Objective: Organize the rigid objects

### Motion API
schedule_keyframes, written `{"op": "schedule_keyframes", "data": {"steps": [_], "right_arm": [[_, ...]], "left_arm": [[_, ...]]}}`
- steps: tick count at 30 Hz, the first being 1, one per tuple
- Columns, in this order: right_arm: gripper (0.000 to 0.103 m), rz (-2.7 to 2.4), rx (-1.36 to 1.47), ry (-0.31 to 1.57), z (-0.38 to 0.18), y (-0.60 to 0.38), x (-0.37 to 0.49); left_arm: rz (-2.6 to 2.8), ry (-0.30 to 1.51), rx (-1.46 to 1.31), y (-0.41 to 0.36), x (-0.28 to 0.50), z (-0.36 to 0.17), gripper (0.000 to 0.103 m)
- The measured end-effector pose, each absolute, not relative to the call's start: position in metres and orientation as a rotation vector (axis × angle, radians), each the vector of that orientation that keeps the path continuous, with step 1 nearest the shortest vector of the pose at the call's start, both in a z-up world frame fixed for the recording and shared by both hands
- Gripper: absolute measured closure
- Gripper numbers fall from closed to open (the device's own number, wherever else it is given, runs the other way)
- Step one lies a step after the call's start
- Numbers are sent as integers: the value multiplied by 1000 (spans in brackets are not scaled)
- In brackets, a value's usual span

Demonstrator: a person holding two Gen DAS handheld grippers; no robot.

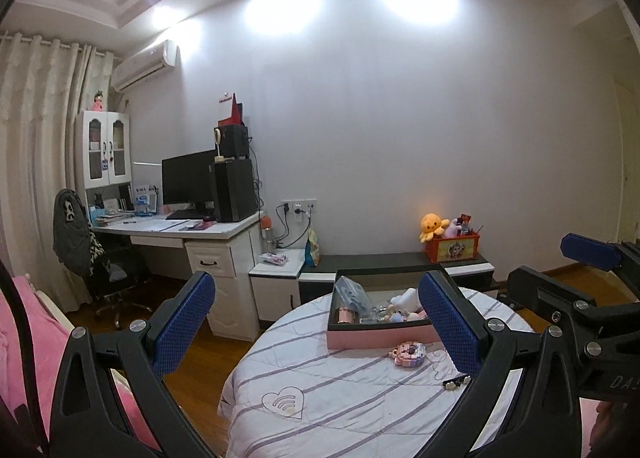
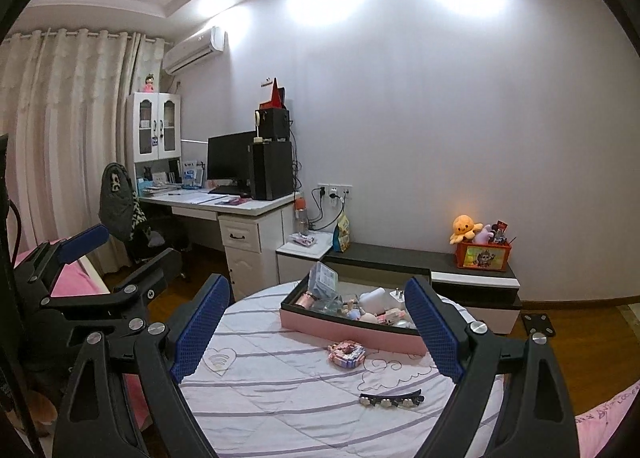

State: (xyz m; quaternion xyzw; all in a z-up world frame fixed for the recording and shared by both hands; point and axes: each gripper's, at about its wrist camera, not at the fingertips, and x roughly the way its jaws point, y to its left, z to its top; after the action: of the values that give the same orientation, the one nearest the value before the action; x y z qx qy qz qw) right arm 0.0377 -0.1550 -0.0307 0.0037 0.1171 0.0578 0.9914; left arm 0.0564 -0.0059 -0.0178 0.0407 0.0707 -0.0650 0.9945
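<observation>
A pink tray box (image 1: 376, 338) (image 2: 352, 328) with a dark rim sits on the round table (image 1: 320, 410) (image 2: 280, 398), which is covered in a striped cloth. Several small toys and a packet lie inside the box. In front of it rest a pink block toy (image 1: 408, 353) (image 2: 346, 354) and a black hair clip (image 1: 456, 383) (image 2: 392, 400). My left gripper (image 1: 318, 290) hangs open above the table's near side with nothing between its fingers. My right gripper (image 2: 317, 286) is open and empty too, level with the left one and to its right.
A white desk (image 1: 208, 228) with a monitor and a draped chair (image 1: 80, 242) stands at the left wall. Behind the table runs a low cabinet (image 2: 400, 258) bearing an orange toy box (image 2: 484, 254). Pink bedding (image 1: 24, 322) lies at the near left, on a wooden floor.
</observation>
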Motion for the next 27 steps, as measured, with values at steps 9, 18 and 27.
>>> {"op": "schedule_keyframes", "data": {"steps": [9, 18, 27], "right_arm": [[12, 112, 6, 223, -31, -154, 31], [12, 111, 5, 219, -32, -155, 31], [12, 110, 4, 217, -32, -156, 29]], "left_arm": [[-133, 131, 77, -6, 52, -17, 0], [-131, 128, 80, -9, 51, -14, 0], [-135, 128, 76, -11, 51, -11, 0]]}}
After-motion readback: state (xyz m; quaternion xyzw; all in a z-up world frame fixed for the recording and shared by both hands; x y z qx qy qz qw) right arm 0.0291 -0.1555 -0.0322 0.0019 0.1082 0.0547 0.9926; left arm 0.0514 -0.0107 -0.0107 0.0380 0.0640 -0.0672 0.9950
